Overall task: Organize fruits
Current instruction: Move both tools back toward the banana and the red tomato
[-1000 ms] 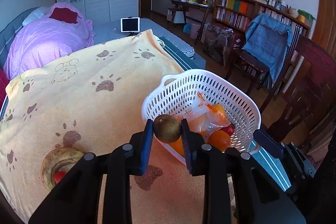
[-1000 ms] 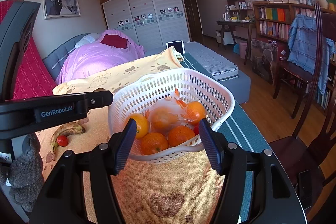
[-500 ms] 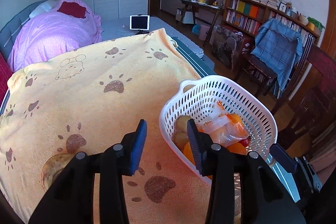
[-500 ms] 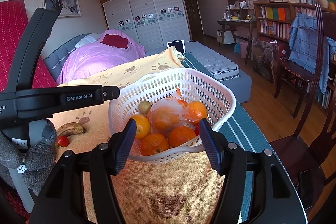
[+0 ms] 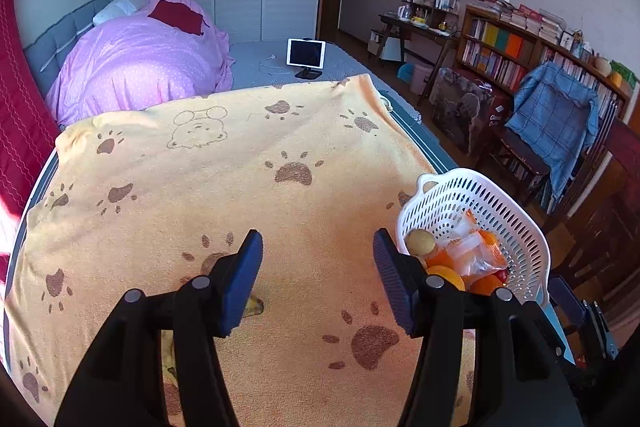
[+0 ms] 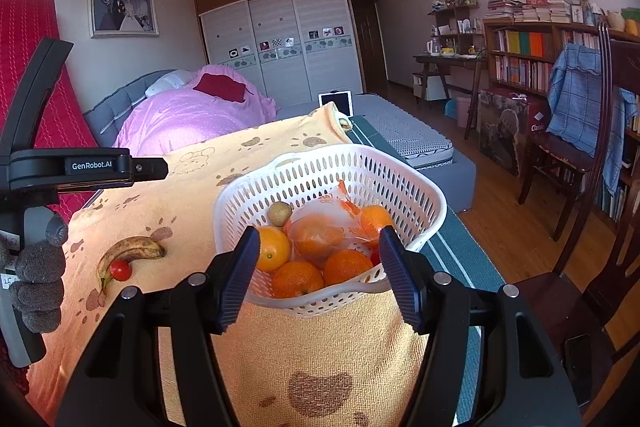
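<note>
The white basket (image 6: 416, 187) sits on the paw-print towel (image 5: 200, 187) holding oranges (image 6: 298, 279), a bagged orange (image 6: 316, 233) and a brownish fruit (image 6: 279, 213). The banana (image 6: 132, 251) and tomato (image 6: 120, 269) lie on the towel beside it. The left hand-held gripper (image 5: 318, 283) is opening, empty; the right hand-held gripper (image 6: 314, 273) stands open, its jaws either side of the basket's near rim.

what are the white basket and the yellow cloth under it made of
White basket: looks like moulded plastic, slightly glossy, its walls pierced with even rows of slots. Yellow cloth: probably terry towelling, matt and nubbly, with a printed paw pattern.
</note>
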`<state>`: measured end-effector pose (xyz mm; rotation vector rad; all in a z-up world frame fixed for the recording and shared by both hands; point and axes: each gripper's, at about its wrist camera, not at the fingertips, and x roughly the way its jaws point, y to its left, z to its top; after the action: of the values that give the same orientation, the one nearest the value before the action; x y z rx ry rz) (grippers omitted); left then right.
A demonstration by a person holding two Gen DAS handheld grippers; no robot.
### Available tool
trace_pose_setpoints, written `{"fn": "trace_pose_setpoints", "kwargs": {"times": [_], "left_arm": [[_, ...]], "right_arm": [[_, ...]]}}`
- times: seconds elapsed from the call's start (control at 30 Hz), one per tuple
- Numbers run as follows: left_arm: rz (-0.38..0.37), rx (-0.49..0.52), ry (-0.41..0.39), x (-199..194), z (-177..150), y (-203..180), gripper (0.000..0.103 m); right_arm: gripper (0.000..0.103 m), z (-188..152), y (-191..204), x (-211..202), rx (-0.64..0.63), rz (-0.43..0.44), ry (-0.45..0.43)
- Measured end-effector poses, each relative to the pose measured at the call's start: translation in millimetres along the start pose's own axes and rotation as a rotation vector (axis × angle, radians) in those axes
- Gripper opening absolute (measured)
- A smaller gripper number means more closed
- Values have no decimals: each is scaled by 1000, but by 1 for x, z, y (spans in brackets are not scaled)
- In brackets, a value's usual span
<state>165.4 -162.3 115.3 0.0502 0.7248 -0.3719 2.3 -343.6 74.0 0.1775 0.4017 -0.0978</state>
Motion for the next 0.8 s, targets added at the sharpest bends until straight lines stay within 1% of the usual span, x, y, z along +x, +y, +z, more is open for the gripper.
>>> {"fn": "trace_pose_setpoints", "kwargs": {"times": [0.1,0.27,0.43,0.57,0.73,0.8], "left_arm": [[25,-36,-6,-7,0,19,58],[64,-66,-24,-21,-4,47,58],[90,-105,-14,-25,-14,72,58],[106,-135,-3,-25,-25,86,58],[109,-163,-1,-25,-37,98,58],[127,-162,-1,-24,-43,102,58]], "right_arm": [[64,-1,5,-1,-22,-5,-10],[64,-1,5,0,-18,-19,-7],[64,-2,8,0,-33,-38,-15],[64,-4,10,-2,-43,-60,-22],[64,-2,16,-6,-68,-97,-35],[64,0,20,-12,-91,-117,-50]]}}
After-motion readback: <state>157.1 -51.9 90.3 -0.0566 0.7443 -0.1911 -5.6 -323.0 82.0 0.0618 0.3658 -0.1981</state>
